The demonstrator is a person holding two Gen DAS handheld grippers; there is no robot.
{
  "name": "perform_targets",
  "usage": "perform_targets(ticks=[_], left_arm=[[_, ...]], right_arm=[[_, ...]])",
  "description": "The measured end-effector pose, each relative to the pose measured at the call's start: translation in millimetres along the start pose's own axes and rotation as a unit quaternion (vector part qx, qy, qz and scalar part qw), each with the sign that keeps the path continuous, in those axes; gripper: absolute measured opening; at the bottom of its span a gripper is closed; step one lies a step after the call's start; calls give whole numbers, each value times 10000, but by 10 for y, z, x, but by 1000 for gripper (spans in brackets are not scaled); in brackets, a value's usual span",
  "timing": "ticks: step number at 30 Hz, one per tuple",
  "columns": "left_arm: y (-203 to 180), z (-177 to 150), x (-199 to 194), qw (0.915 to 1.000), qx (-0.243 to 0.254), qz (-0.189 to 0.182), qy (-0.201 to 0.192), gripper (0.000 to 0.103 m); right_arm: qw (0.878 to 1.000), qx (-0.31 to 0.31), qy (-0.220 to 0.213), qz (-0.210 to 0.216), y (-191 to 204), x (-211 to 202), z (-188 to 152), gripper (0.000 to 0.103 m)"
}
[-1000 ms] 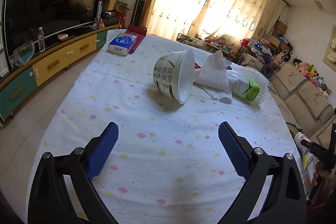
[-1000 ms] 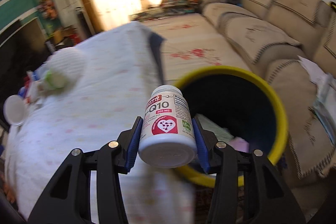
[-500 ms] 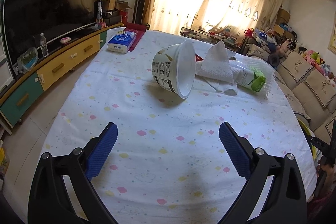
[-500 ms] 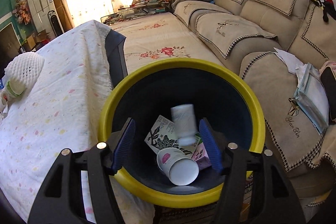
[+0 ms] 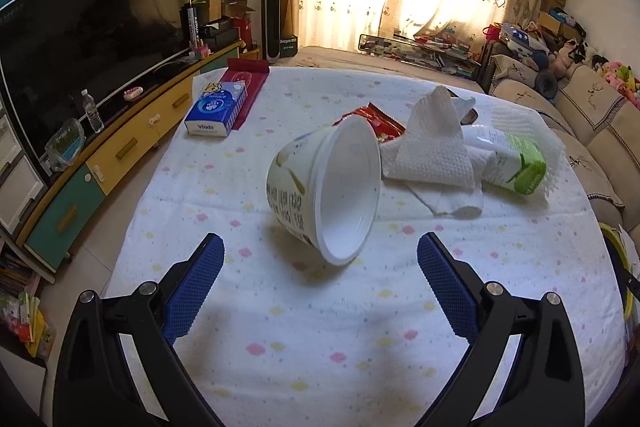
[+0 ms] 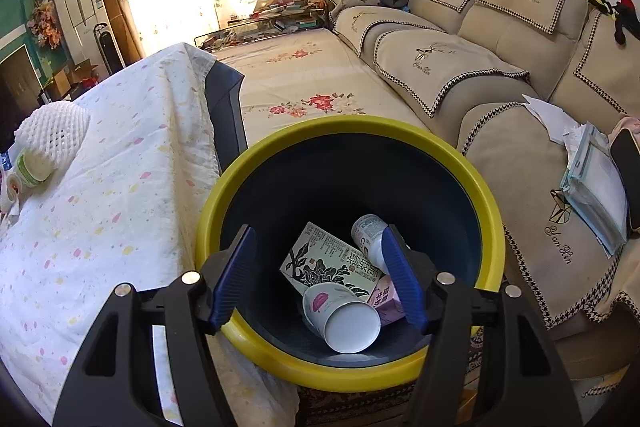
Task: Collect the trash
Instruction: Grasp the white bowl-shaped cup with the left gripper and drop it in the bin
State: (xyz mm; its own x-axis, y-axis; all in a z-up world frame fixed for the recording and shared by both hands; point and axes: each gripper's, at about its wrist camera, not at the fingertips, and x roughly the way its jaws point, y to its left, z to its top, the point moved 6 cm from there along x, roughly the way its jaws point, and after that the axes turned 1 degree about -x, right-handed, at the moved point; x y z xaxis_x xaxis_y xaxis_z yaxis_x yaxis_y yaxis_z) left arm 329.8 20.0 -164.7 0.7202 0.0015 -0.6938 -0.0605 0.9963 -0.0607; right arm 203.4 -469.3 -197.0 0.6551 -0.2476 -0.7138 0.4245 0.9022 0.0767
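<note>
A white paper bowl (image 5: 324,193) lies tipped on its side on the dotted tablecloth (image 5: 304,331), just beyond my left gripper (image 5: 318,273), whose blue pads stand wide open and empty. Behind the bowl lie a white paper towel (image 5: 434,153), a red wrapper (image 5: 378,119) and a green-capped bottle (image 5: 516,161) in white foam net. My right gripper (image 6: 316,273) hangs open over the yellow-rimmed bin (image 6: 490,227). Inside the bin lie the white pill bottle (image 6: 370,233), a printed carton (image 6: 328,263), a paper cup (image 6: 344,315) and a purple pack (image 6: 388,301).
A blue tissue box (image 5: 216,109) on a red folder (image 5: 246,85) sits at the table's far left. A TV cabinet (image 5: 120,143) runs along the left; a beige sofa (image 6: 500,67) lies right of the bin. The netted bottle (image 6: 36,147) shows at the table's left in the right wrist view.
My right gripper opened and let the pill bottle drop into the bin, where it now lies. My left gripper moved closer to the tipped bowl.
</note>
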Motion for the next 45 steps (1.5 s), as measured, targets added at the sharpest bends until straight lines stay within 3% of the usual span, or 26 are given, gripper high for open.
perform_targets(ticks=[4,18,21,26,36,45], left_arm=[[15,151,225,9999,-59,92,110,95],[46,260,601,9991,-29,258,321,61],[67,247,623,9991,-41,252,346,52],[84,247,593,9993,-41,229,284,26],[-135,234,252,9998,195,-25,59,25],[-1013,194,-279,9933,785,-836,-132,25]], right_arm=[[9999,-89,-93,-98,29,-31,14,66],[9999,-124,0,-113,22,12,11,67],[9998,-142,1,-124,25,14,11,67],[9998,-150,-6,-134,29,11,8,67],[9999,-93,-75,-103,4,-13,13,67],[9998,131,-158,54,-89,-51,17,67]])
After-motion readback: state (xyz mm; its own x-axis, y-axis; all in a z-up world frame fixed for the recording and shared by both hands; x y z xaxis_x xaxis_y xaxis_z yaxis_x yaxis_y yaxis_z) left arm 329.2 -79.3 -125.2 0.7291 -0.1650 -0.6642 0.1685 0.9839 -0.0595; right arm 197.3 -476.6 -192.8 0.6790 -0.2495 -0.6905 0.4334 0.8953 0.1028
